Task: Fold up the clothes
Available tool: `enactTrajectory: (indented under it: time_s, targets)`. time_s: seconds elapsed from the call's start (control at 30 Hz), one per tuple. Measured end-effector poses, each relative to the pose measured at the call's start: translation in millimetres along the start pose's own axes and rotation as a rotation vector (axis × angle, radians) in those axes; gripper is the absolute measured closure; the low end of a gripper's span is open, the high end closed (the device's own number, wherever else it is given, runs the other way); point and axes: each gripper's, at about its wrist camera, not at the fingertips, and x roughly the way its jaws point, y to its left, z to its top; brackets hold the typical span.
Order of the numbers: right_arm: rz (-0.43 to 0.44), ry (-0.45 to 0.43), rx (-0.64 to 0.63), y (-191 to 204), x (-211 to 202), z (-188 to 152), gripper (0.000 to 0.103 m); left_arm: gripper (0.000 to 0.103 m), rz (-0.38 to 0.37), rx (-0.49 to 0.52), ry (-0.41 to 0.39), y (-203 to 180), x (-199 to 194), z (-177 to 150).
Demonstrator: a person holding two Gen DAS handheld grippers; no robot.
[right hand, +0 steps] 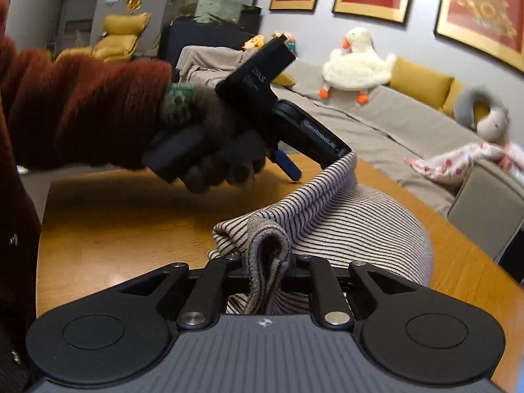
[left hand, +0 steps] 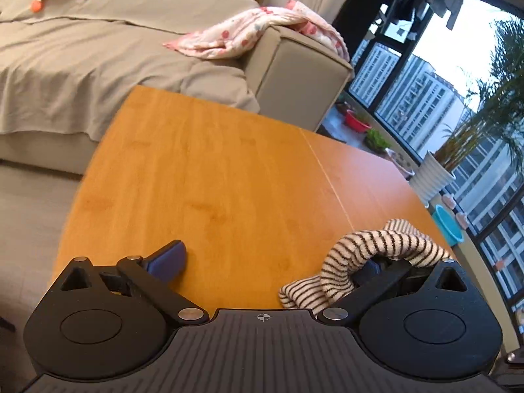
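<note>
Striped garment bunched right at the right gripper, nearest the right wrist lens: a thick fold of fabric runs between its jaws, which are drawn in tight on the cloth. Right gripper is pinching the garment.

Left to right in that view: rust-red fuzzy sleeve, the person's dark-gloved left hand on the left gripper, blue finger pointing down near the wooden table. Garment's far corner hangs off the left gripper's other tip, so the cloth stretches up and away from the right gripper toward the left one. Long axis of the cloth runs roughly between the two tools, its middle sagging onto the table.

Left wrist view: left gripper spread wide, blue finger bare on the left, garment draped over the right finger only. Nothing pinched there; the cloth looks hooked, not clamped.

Judgement: fold not yet made. Right gripper is the one holding the cloth. Coming move likely turns on the left jaws closing on that hooked corner; otherwise it could slip off.

Beyond: sofa, pink blanket, goose plush.
</note>
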Motion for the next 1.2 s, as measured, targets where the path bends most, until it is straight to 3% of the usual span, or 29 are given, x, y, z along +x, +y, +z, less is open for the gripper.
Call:
enactTrajectory:
  time_s: [0.3, 0.43, 0.5, 0.6, 0.7, 0.73, 0.8, 0.87, 0.97, 1.03, 1.1, 1.2]
  targets:
    - [-0.004, 0.012, -0.022, 8, 8, 5, 0.087, 0.0, 0.067, 0.175, -0.101, -30, -82, 6]
    - [-0.012, 0.014, -0.022, 8, 9, 6, 0.087, 0.0, 0.022, 0.152, -0.156, -36, -114, 13]
    - [-0.019, 0.015, -0.026, 11, 9, 6, 0.087, 0.0, -0.052, 0.1, -0.176, -38, -125, 16]
    - [-0.019, 0.013, -0.023, 12, 11, 9, 0.087, 0.0, -0.203, 0.047, -0.157, -52, -118, 13]
    - [-0.005, 0.007, -0.013, 11, 6, 11, 0.082, 0.0, -0.292, 0.061, -0.084, -72, -89, 1]
    - [0.019, 0.0, -0.005, 9, 0, 11, 0.078, 0.0, -0.277, 0.075, -0.057, -74, -78, -4]
    - [0.085, -0.027, 0.021, 2, -15, 14, 0.054, 0.0, -0.237, 0.087, -0.008, -72, -60, -13]
    - [0.141, -0.079, 0.069, -12, -36, 18, 0.043, 0.0, -0.211, 0.08, 0.02, -63, -51, -21]
    - [0.154, -0.176, 0.206, -48, -59, 23, 0.041, 0.0, -0.195, 0.083, 0.031, -54, -47, -29]
    - [0.101, -0.191, 0.267, -64, -59, 22, 0.041, 0.0, -0.2, 0.083, 0.027, -55, -48, -32]
    - [0.026, -0.134, 0.247, -62, -46, 15, 0.043, 0.0, -0.198, 0.084, 0.027, -54, -45, -33]
    - [-0.039, 0.032, 0.103, -31, -9, -6, 0.041, 0.0, -0.196, 0.092, 0.026, -54, -40, -33]
